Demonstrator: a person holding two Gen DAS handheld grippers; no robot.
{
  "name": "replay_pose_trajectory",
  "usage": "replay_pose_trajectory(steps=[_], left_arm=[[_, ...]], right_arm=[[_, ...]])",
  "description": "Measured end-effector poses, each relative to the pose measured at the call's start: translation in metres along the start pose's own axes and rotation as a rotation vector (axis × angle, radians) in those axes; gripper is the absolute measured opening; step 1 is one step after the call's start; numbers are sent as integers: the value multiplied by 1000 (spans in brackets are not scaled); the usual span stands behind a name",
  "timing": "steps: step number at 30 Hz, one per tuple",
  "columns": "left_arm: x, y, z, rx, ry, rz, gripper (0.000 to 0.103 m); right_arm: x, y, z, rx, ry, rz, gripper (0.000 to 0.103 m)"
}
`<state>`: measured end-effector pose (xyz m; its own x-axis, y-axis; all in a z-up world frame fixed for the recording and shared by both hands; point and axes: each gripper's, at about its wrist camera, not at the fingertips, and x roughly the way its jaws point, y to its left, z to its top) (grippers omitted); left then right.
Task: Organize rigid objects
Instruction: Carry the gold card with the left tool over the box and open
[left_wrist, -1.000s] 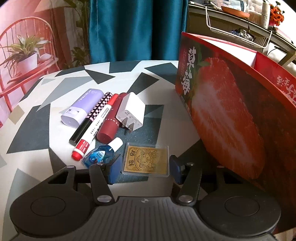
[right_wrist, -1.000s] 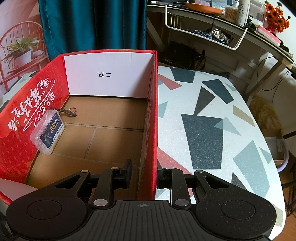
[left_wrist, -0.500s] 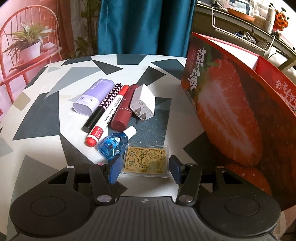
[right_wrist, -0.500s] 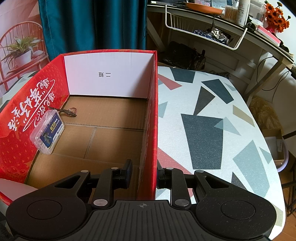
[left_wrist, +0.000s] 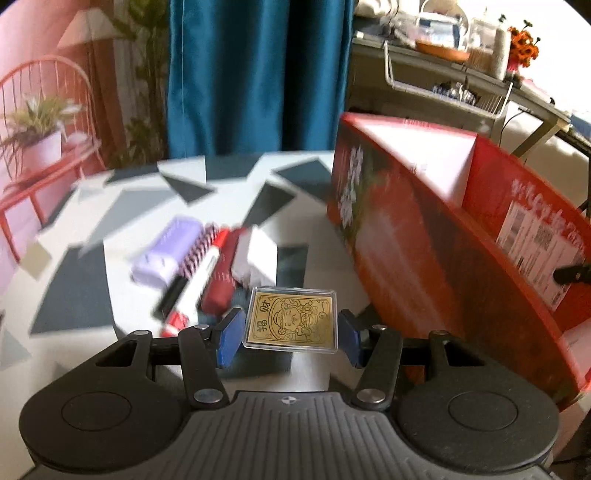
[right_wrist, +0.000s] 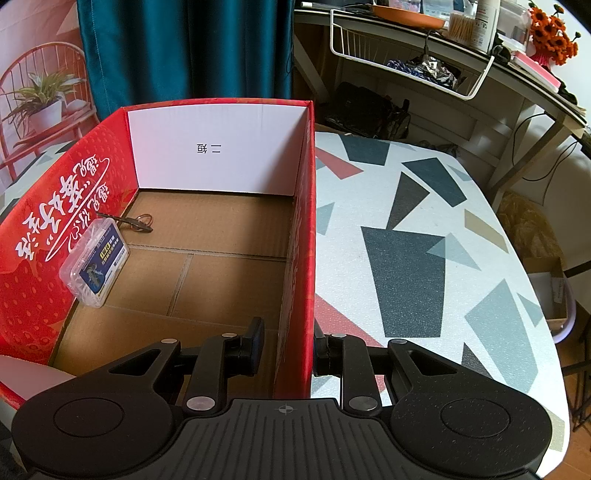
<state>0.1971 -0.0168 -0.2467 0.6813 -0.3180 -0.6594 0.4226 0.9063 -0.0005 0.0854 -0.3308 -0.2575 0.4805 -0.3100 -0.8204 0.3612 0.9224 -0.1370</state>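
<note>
My left gripper (left_wrist: 290, 338) is shut on a gold card in a clear case (left_wrist: 291, 318) and holds it lifted above the table. Behind it lie a purple tube (left_wrist: 168, 248), a checkered pen (left_wrist: 195, 254), a red-capped marker (left_wrist: 194, 286), a dark red lipstick (left_wrist: 223, 275) and a white charger (left_wrist: 258, 260), all blurred. The red strawberry box (left_wrist: 443, 243) stands to the right. My right gripper (right_wrist: 288, 341) is shut on the box's right wall (right_wrist: 301, 258). Inside the box lie a clear plastic case (right_wrist: 96, 267) and a key (right_wrist: 138, 221).
The patterned table (right_wrist: 406, 240) extends to the right of the box. A desk with a white wire basket (right_wrist: 406, 70) stands behind. A teal curtain (left_wrist: 255, 74) and a red chair with a plant (left_wrist: 44, 140) are at the back.
My left gripper has lifted the gold card off the table and tilted upward; the view is blurred with motion. The blue correction tape is out of view. The right gripper has not moved.
</note>
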Motion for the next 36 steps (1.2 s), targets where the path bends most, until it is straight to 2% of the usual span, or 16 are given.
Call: replay_pose_trajectory(steps=[6,10,15,18,25,36], left_arm=[[-30,9,42,34,-110,-82,58],[-41,-7,65,156,-159,-152,58],[-32,-37,75,320,-138,-233,58],[-20,-48,76,370,-131,-255,58],[1,-56,75,402,-101,-260,58],[18,-61,76,403,-66,-311,59]], right_arm=[[0,0,0,0,0,0,23],[0,0,0,0,0,0,23],[0,0,0,0,0,0,23],[0,0,0,0,1,0,23],[1,0,-1,-4,3,-2,23],[1,1,0,-6,3,-3,23]])
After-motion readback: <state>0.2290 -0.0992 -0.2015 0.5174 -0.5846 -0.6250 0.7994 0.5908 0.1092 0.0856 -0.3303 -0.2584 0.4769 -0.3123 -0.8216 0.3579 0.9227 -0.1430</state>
